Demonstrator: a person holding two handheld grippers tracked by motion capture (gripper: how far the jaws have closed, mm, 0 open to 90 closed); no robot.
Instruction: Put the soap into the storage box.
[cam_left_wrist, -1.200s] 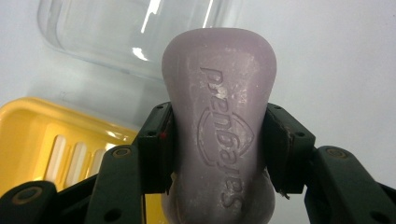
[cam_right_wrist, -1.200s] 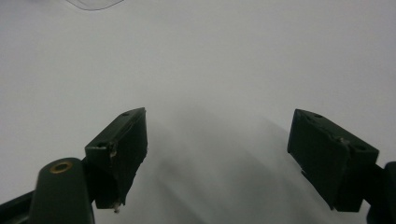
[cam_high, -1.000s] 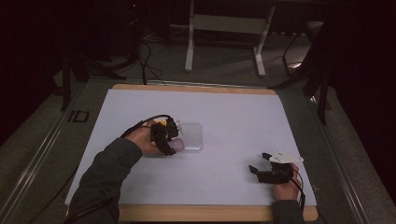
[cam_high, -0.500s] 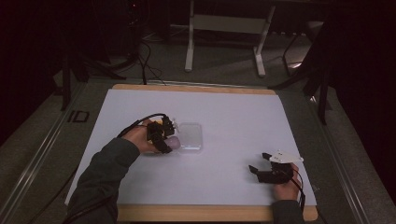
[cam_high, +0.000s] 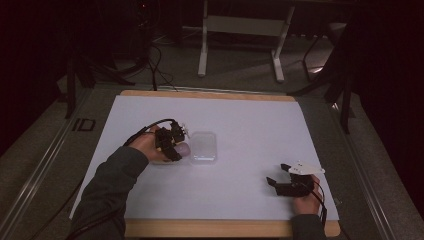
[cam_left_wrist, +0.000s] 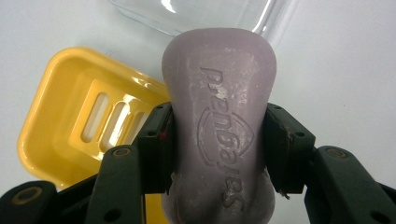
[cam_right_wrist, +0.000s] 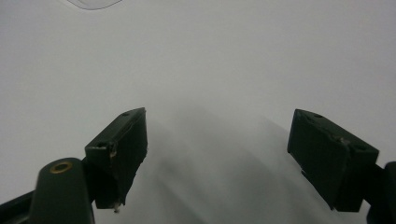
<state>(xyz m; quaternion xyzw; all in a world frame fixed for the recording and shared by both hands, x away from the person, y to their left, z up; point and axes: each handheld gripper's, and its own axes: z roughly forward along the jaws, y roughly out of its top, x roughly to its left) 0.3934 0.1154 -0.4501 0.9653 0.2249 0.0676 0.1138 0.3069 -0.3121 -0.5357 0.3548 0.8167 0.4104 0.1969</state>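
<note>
The left gripper is pinching a mauve soap bar between its two black jaws, the pads pressing on the bar's long sides while its rounded end is sticking out past the jaw tips. Raised lettering and an oval emblem are showing on the bar's upper face, though the word is too worn to read with any confidence. In the left gripper view a yellow soap dish with slotted drain holes is lying on the white sheet just below and to the left of the bar, and the edge of a clear lid is sitting beyond the bar's tip. In the high view the left gripper is hovering at the left-centre of the white mat, with the soap showing as a pale spot right beside the clear lid; the dish itself is lying hidden under the hand there. The right gripper is resting low near the mat's front right corner, well apart from the lid, held in the person's right hand. In the right gripper view its jaws are standing spread wide with bare white sheet between them, casting soft shadows onto the surface.
</note>
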